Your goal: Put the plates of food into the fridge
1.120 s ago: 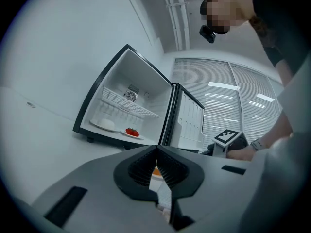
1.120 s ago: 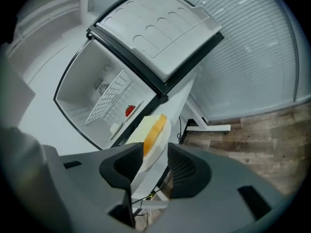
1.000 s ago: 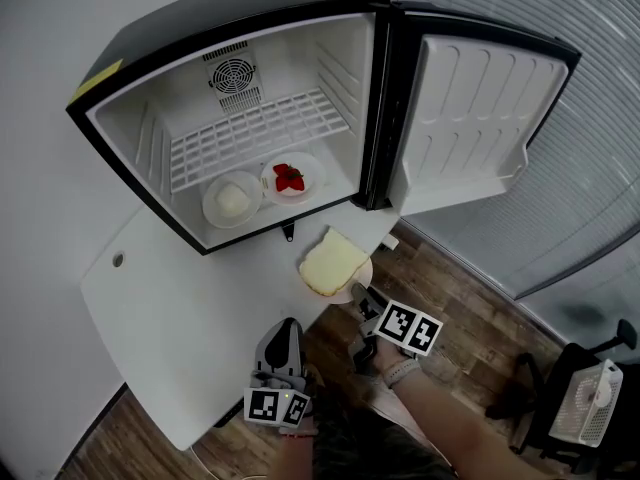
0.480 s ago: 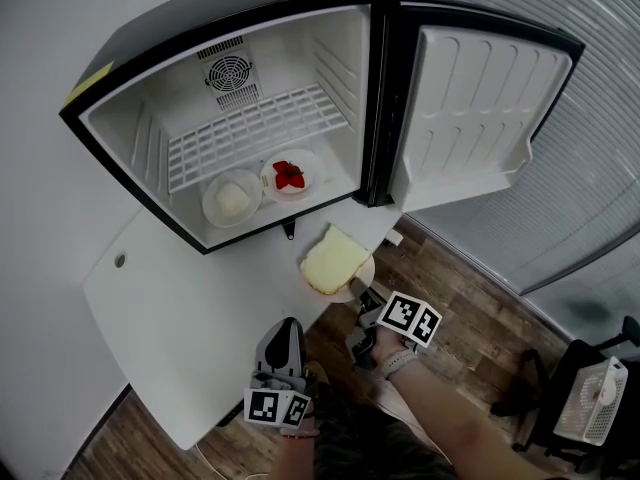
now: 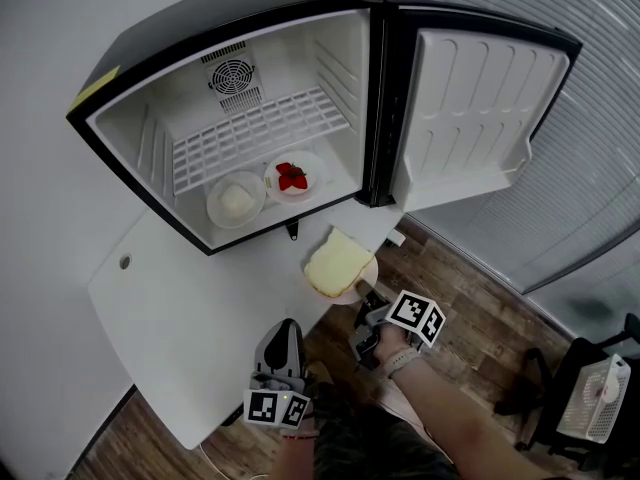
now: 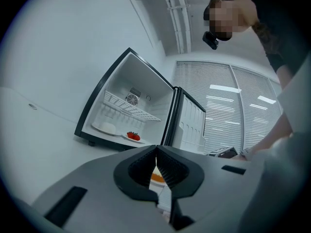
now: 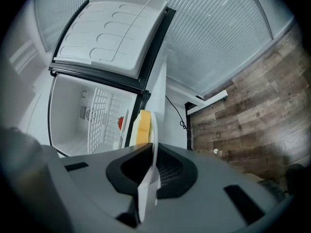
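Now the right tool (image 5: 367, 301), its jaws just closing, clamps the rim of the bread plate (image 5: 371, 268) at the counter (image 5: 200, 308) edge, centre frame, just below the open fridge (image 5: 340, 78). The left tool (image 5: 285, 326) rests closed, empty.

Right claw (image 7: 151, 152) view: jaws have just been closing on the plate (image 7: 155, 130), which shows edge-on as a thin white line, near rim buried in the claw body, and the bread (image 7: 143, 126) just ahead is only a yellow sliver. Left claw (image 6: 156, 149) view: that plate shows only through the slit below the touching jaw tips, an orange-white scrap too small to read. Head view: pad contact beyond the marker cube (image 5: 415, 316) is too small to make out, and the pale lump (image 5: 236, 200) far ahead in the fridge (image 5: 300, 63) can't be identified.
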